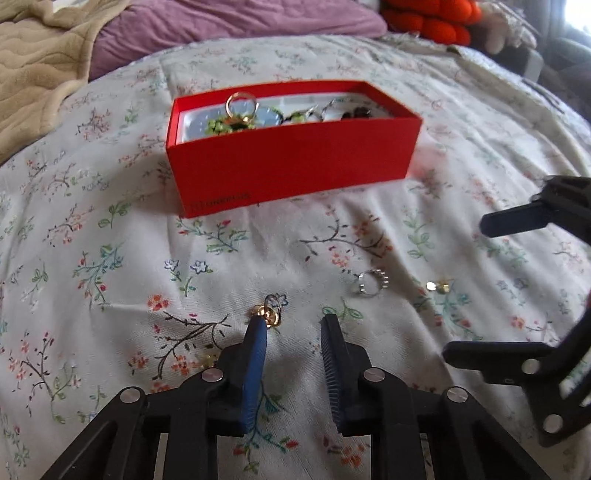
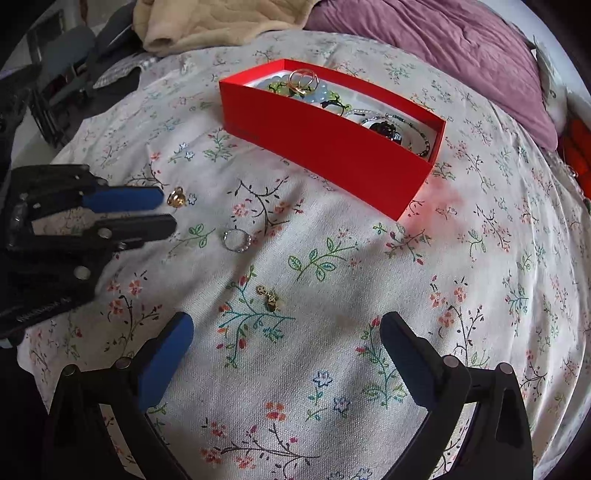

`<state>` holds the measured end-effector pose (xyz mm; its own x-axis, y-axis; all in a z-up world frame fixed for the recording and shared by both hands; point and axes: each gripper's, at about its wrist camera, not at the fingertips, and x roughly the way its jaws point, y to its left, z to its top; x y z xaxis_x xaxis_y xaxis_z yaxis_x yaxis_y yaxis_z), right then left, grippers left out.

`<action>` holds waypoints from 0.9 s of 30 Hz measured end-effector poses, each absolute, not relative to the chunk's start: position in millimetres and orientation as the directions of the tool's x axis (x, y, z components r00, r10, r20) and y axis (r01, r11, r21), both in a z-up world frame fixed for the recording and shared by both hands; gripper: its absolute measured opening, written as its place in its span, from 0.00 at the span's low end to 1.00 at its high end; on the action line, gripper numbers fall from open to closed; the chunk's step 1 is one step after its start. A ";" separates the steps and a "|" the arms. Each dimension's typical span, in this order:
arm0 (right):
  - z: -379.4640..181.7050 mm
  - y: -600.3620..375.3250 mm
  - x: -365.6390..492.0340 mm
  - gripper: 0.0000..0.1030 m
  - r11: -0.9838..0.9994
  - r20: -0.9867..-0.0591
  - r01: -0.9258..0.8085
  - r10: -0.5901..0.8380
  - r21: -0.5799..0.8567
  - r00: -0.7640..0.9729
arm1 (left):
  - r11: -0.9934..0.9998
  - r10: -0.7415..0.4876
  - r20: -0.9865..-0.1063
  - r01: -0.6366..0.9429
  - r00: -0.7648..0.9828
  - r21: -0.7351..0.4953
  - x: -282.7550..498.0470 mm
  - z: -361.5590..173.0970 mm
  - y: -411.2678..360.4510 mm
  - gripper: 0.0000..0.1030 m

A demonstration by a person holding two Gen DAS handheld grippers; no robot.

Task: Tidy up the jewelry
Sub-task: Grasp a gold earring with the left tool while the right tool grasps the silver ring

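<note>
While the left hand-held gripper (image 1: 293, 323) hangs low over the bed (image 1: 110, 258), its two blue-padded fingers (image 1: 255, 354) stand apart with nothing pressed between them; a small gold ring (image 1: 272, 314) sits right at the tip of the left finger, touching or nearly touching it, and whether that finger lifts it cannot be told. From the right wrist view the same ring (image 2: 176, 197) lies just off the tips of that gripper (image 2: 166, 212), on the flowered sheet.

A silver ring (image 1: 371, 282) set with small beads lies to the right of the gold one, apart from it, and a small gold earring (image 1: 437, 286) lies further right. In the right wrist view the earring (image 2: 269, 297) is ahead of the right hand-held gripper (image 2: 288, 328), whose fingers are spread wide and released, gripping nothing.

Beyond these pieces stands a red box (image 1: 295, 162), open at the top, resting on the sheet. Faint dark lettering near its lower left corner appears to read ONEPLUS, with a small square logo beside it. Inside lie a gold ring on top, green and black beads, and a beaded bracelet, heaped on a white tray.

A purple quilt (image 1: 229, 26) and a beige blanket (image 1: 40, 62) lie at the far edge of the bed, with something orange (image 1: 432, 16) to the right.
</note>
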<state>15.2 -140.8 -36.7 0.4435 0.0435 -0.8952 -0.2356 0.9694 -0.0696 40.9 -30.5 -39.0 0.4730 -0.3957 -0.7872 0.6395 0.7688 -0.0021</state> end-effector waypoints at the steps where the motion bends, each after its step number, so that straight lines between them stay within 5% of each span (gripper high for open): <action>1: -36.6 -141.0 15.9 0.97 0.970 -0.895 -0.234 0.045 -0.067 0.443 | 0.774 -0.387 -0.791 0.633 0.474 0.000 42.3 -40.4 -31.4 0.25; 8: -35.9 -140.9 15.4 0.95 0.970 -0.895 -0.235 0.052 -0.060 0.443 | 0.790 -0.356 -0.806 0.613 0.472 0.010 51.7 -47.8 -34.9 0.25; 11: -36.1 -141.9 14.4 0.92 0.970 -0.894 -0.234 0.052 -0.060 0.444 | 0.796 -0.341 -0.805 0.604 0.486 0.027 52.9 -48.7 -35.4 0.10; 27: -29.4 -120.5 26.6 0.55 0.958 -0.880 -0.287 0.130 -0.008 0.457 | 0.799 -0.373 -0.797 0.601 0.474 -0.017 46.4 -30.8 -16.4 0.10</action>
